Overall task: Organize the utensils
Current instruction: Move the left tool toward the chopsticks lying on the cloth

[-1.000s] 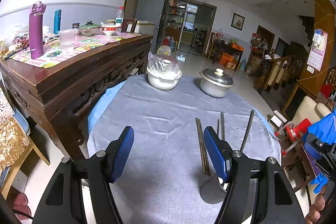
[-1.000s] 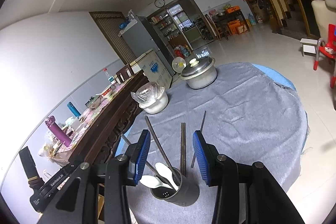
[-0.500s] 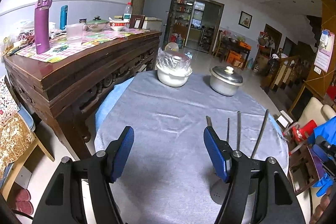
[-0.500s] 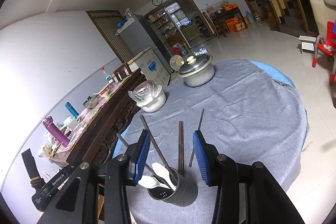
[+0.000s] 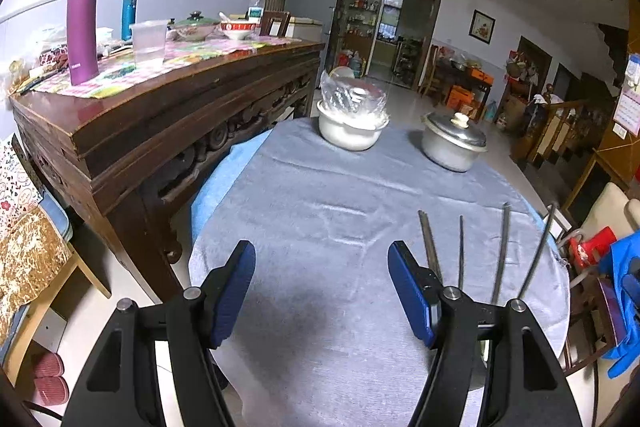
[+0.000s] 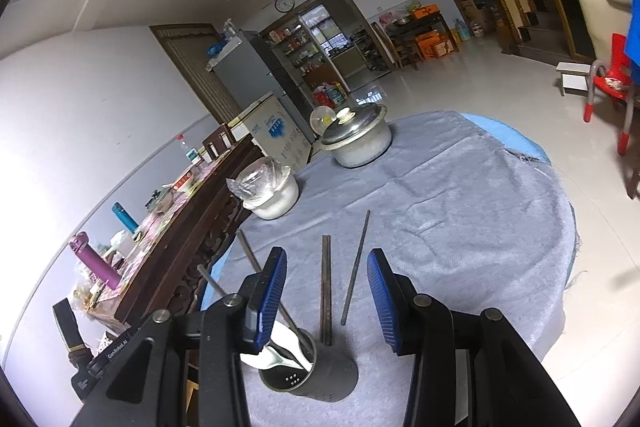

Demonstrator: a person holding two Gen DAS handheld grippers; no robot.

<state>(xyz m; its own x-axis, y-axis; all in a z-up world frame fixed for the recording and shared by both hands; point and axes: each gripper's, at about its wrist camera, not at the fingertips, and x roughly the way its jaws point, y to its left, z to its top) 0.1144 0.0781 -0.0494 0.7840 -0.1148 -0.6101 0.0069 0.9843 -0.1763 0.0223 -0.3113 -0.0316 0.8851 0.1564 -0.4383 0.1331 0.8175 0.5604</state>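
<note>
Desk [image 6: 460, 195], round w/ grey cloth, carries everything. Far side from the holder: lidded pot [image 6: 358, 139] and a white bowl [image 6: 272, 197] w/ plastic over it, both well apart from the work area & prob not part of the job

Holder [image 6: 308, 373], dark metal cup w/ small holes, stands at the near edge of the desk, just below the right hand-held gripper [image 6: 326, 301]. Already in it: white spoons [image 6: 280, 353] and two long metal chopsticks [image 6: 250, 255] leaning out toward the bowl side. So part is done

Left to do, as far as I can tell: a brown chopstick pair [image 6: 326, 291] lying flat on the cloth, near end just beside the holder, and one thin metal stick [image 6: 356, 267] just right of that pair, apart from the holder

Both grippers spread wide, holding nothing. Right one hangs above the holder & loose sticks. Left hand-held gripper [image 5: 320, 291] sits over bare cloth left of the holder, whose sticks [image 5: 500, 255] rise past its right finger

Est. roughly half sorted; next is prob picking up the brown pair
</note>
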